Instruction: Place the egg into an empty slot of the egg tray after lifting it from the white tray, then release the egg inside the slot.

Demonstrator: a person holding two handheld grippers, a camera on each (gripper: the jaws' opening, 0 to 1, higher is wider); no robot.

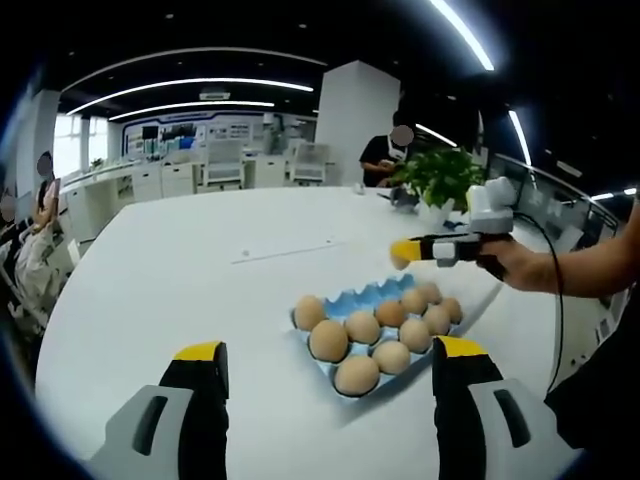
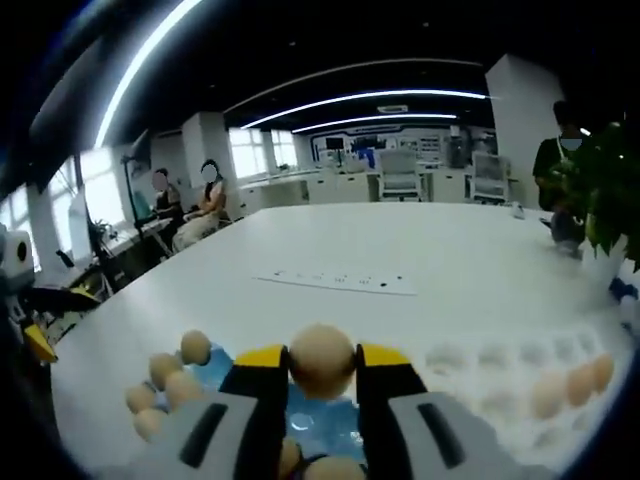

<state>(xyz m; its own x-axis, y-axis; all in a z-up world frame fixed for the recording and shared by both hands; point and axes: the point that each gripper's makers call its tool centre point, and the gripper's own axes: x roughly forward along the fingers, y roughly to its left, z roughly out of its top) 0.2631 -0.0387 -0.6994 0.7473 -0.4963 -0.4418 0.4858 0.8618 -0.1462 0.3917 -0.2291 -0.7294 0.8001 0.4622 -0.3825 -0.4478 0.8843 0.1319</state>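
Right tongs (image 2: 322, 372) clench a tan egg (image 2: 321, 358) over our blue moulded egg tray (image 2: 318, 420); left tongs (image 1: 330, 362) hang released above the white worktop (image 1: 180, 270).

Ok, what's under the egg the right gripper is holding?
Under the egg in the right gripper sits the blue egg tray, with bare slots showing; the jaws hide the slots to either side.

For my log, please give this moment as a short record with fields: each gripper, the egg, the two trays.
right gripper: shut on egg, above blue egg tray
left gripper: open, holds nothing
blue egg tray: many eggs, some slots empty
white tray: beside blue tray, few eggs left
surface: white table
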